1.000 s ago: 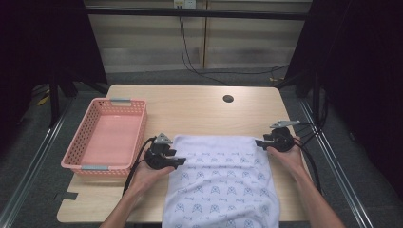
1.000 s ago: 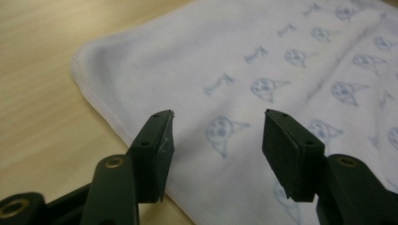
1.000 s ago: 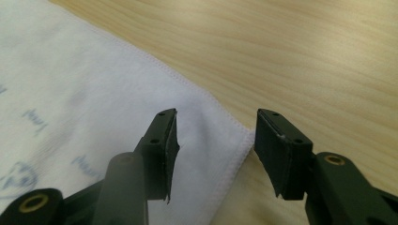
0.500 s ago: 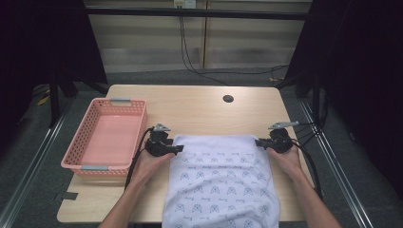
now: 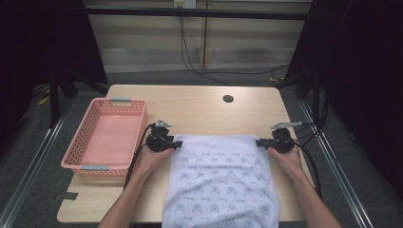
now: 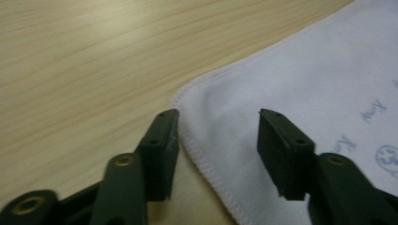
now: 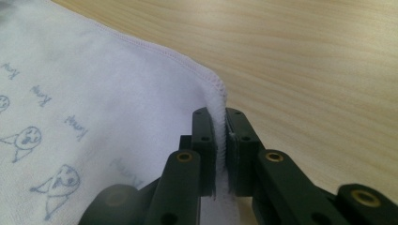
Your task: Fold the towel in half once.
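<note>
A white towel (image 5: 221, 180) with small blue drawings lies flat on the wooden table (image 5: 199, 109) and hangs over its near edge. My left gripper (image 5: 175, 144) sits at the towel's far left corner (image 6: 206, 98). Its jaws stand apart around that corner and have just been closing, with the cloth between them but no pad pressing on it. My right gripper (image 5: 260, 142) is at the far right corner (image 7: 217, 101), shut on the towel's hem, which is pinched between its pads (image 7: 204, 140).
A pink plastic basket (image 5: 81, 159) stands at the table's left side, next to my left hand. A round cable hole (image 5: 228, 99) lies near the table's far edge. Bare wood stretches beyond the towel.
My left gripper has moved toward the towel's far left corner and now straddles it. My right gripper has closed on the far right corner and stayed in place.
</note>
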The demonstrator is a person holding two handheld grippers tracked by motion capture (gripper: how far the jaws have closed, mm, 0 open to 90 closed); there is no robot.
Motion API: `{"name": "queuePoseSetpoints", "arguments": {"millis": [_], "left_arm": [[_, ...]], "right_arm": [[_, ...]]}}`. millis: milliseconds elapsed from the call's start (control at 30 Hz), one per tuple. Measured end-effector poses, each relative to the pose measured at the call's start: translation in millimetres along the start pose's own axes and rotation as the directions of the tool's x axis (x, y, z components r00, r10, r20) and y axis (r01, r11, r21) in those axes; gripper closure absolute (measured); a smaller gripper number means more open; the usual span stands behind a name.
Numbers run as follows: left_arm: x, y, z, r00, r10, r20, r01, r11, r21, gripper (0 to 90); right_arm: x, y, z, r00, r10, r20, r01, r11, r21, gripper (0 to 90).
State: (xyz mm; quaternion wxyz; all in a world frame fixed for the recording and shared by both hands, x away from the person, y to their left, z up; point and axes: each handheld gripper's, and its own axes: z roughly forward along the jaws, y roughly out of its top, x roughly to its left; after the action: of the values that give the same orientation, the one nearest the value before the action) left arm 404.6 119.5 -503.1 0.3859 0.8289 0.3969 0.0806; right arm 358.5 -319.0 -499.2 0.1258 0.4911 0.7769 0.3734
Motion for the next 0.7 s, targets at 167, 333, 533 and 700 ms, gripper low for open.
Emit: {"name": "queuePoseSetpoints", "arguments": {"millis": [167,333,533,700], "left_arm": [[-5.7,2.1,4.1,0.9988,0.014,0.046,-0.014,0.9998,0.010,79.4],[-10.1,8.0,-13.2,0.9891,-0.012,0.147,0.021,0.9978,-0.062,85.7],[-21.7,25.4,-42.9,0.9825,0.025,0.184,0.002,0.9896,-0.144,86.1],[-20.6,50.6,-73.1,0.9851,0.054,0.163,-0.019,0.9782,-0.207,86.2]], "right_arm": [[-0.6,3.0,-6.3,0.9998,-0.002,-0.018,0.002,0.999,-0.032,84.5],[2.7,9.1,-21.3,0.9987,0.002,-0.051,-0.007,0.996,-0.091,85.3],[8.3,19.3,-40.4,0.9980,-0.023,-0.059,0.015,0.991,-0.135,85.6],[4.6,35.1,-62.3,0.9982,-0.024,-0.055,0.013,0.979,-0.202,85.4]]}}
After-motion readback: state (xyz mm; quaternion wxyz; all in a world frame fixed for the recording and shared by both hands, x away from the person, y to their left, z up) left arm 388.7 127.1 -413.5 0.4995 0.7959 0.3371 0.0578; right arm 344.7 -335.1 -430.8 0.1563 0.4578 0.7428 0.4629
